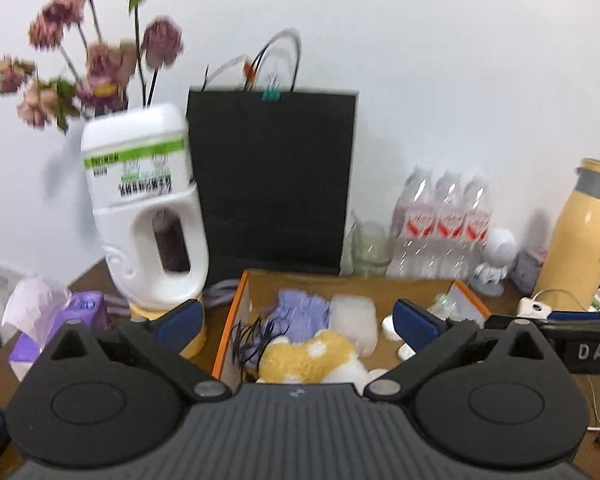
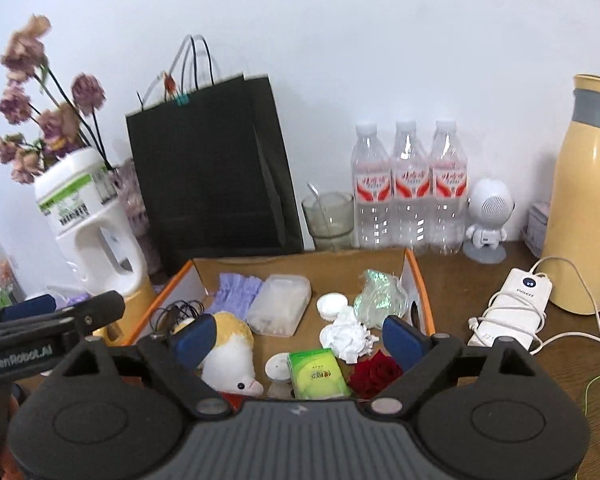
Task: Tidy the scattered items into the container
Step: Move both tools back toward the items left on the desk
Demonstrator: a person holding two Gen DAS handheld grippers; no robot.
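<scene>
Your left gripper [image 1: 298,322] hung above the near edge of the cardboard box [image 1: 236,312], its jaws spread wide with nothing between them. Just ahead of its fingertips lay a yellow-and-white plush toy [image 1: 312,356], a lilac cloth [image 1: 302,310] and a translucent case [image 1: 354,314]. Past its left finger stood a white jug [image 1: 144,204].

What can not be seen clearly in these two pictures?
- Left wrist view: the label text on the white jug is blurred.
- Left wrist view: the plush toy is cut at its lower part by the gripper body.
- Right wrist view: the front wall of the cardboard box is hidden behind the gripper body.
</scene>
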